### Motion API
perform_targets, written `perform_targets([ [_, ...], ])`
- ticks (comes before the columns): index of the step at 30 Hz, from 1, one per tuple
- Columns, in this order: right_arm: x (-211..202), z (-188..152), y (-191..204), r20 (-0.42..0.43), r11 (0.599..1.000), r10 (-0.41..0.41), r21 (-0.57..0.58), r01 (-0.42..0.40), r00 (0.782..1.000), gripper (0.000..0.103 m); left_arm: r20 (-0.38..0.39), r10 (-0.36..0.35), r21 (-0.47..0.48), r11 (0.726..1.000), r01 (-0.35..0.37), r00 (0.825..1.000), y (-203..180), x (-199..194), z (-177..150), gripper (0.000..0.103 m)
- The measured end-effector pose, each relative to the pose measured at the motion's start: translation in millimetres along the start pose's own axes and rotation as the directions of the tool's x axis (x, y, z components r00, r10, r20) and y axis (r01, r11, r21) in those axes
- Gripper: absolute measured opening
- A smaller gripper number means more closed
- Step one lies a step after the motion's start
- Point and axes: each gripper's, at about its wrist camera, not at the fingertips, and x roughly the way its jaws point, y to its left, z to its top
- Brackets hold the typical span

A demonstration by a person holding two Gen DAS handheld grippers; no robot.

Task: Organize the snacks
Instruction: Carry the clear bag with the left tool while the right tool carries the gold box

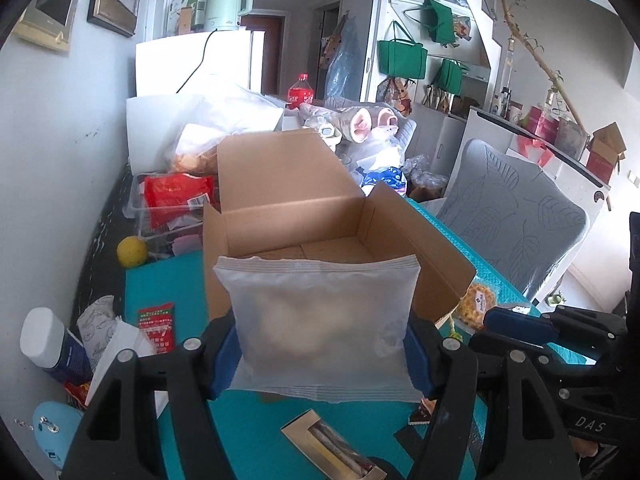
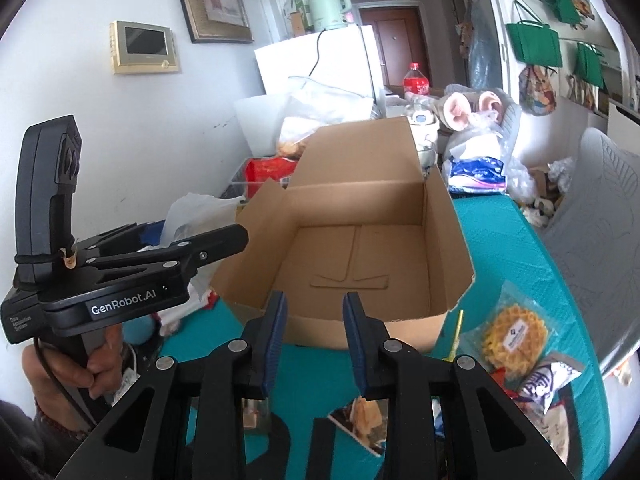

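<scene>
My left gripper (image 1: pixel 320 350) is shut on a frosted white snack packet (image 1: pixel 320 320); the blue pads press its two side edges and it hangs upright above the teal table. Just beyond it stands an open cardboard box (image 1: pixel 288 216). In the right wrist view the box (image 2: pixel 352 204) shows a bare floor. My right gripper (image 2: pixel 316 340) hovers before the box's near wall, its blue pads a narrow gap apart with nothing between them. A hand holds the left gripper (image 2: pixel 236 236) at the left of that view.
A waffle packet (image 2: pixel 514 336) and a white-and-blue wrapped snack (image 2: pixel 544 384) lie right of the box. A red packet (image 1: pixel 157 326), a windowed snack carton (image 1: pixel 332 448), a yellow ball (image 1: pixel 131 251) and a white bottle (image 1: pixel 48 340) lie left and near. A grey chair (image 1: pixel 516 216) stands right.
</scene>
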Motion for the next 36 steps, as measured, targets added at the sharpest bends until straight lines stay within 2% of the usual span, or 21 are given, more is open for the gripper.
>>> perform_targets([
  [1,3,-2,3,-0.013,1.000,0.000,-0.001,0.000,1.000,0.033,-0.006,0.006,-0.006,1.000,-0.006,1.000,4,-2,-4,0.068],
  [3,7,-6,8,-0.029,1.000,0.004,-0.006,-0.005,1.000,0.048,-0.014,0.020,-0.016,1.000,-0.020,1.000,9,-5,-10,0.068],
  [4,8,-8,10,-0.035,1.000,0.011,-0.010,-0.011,0.999,0.050,-0.019,0.028,-0.024,0.999,-0.029,0.999,13,-8,-14,0.068],
  [6,12,-13,17,-0.052,1.000,0.018,-0.018,-0.019,0.998,0.062,-0.026,0.043,-0.042,0.998,-0.044,0.999,21,-13,-20,0.068],
  [7,15,-15,19,-0.058,1.000,0.020,-0.019,-0.021,0.998,0.064,-0.030,0.047,-0.052,0.997,-0.049,0.998,25,-16,-23,0.068],
  [14,31,-34,34,-0.109,0.999,0.043,-0.013,-0.044,0.993,0.065,-0.055,0.102,-0.099,0.989,-0.107,0.993,45,-34,-46,0.068],
  [20,47,-50,44,-0.148,0.999,0.036,-0.020,-0.039,0.988,0.065,-0.106,0.119,-0.134,0.982,-0.133,0.987,59,-36,-69,0.068],
  [36,105,-86,64,-0.320,0.998,0.041,-0.039,-0.056,0.946,0.065,-0.204,0.167,-0.197,0.958,-0.208,0.965,86,-36,-117,0.068],
])
